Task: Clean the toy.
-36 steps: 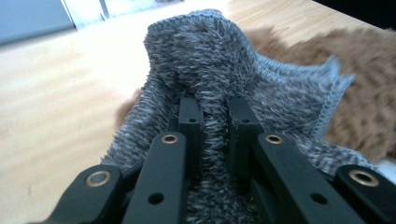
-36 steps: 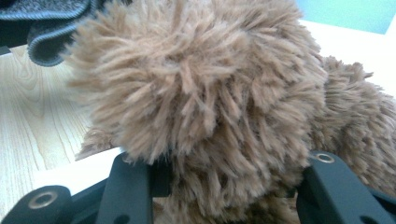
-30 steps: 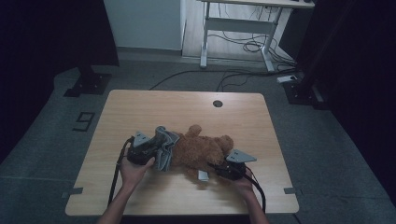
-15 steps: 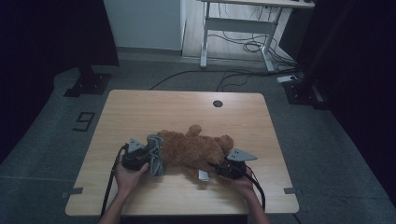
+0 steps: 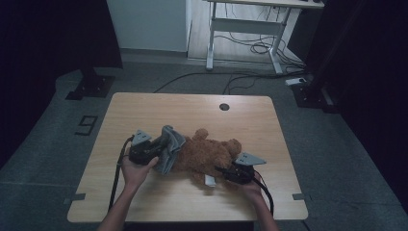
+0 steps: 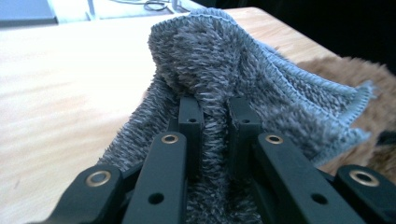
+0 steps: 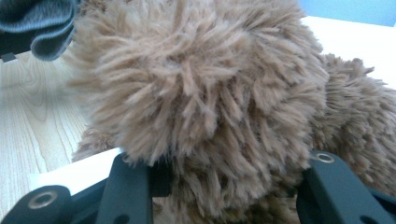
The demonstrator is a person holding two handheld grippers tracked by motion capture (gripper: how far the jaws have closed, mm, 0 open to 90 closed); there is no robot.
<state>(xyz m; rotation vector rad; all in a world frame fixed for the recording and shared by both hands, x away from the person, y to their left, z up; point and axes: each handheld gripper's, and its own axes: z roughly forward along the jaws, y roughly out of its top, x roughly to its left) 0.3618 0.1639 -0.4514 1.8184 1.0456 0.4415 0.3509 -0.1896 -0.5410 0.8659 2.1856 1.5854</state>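
The left tool [image 5: 155, 150] has carried the grey cloth [image 5: 169, 148] back against the teddy bear [image 5: 209, 155].

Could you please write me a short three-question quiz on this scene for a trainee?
1. True or false: the left tongs are shut on the grey cloth.
2. What do the right tongs hold? A) a cup B) the brown teddy bear C) a cable
3. Fill in: the white tag lies on the wooden ____.

Key
1. True: the jaws pinch a fold of cloth.
2. B: fur fills the gap between the wide-set jaws.
3. table
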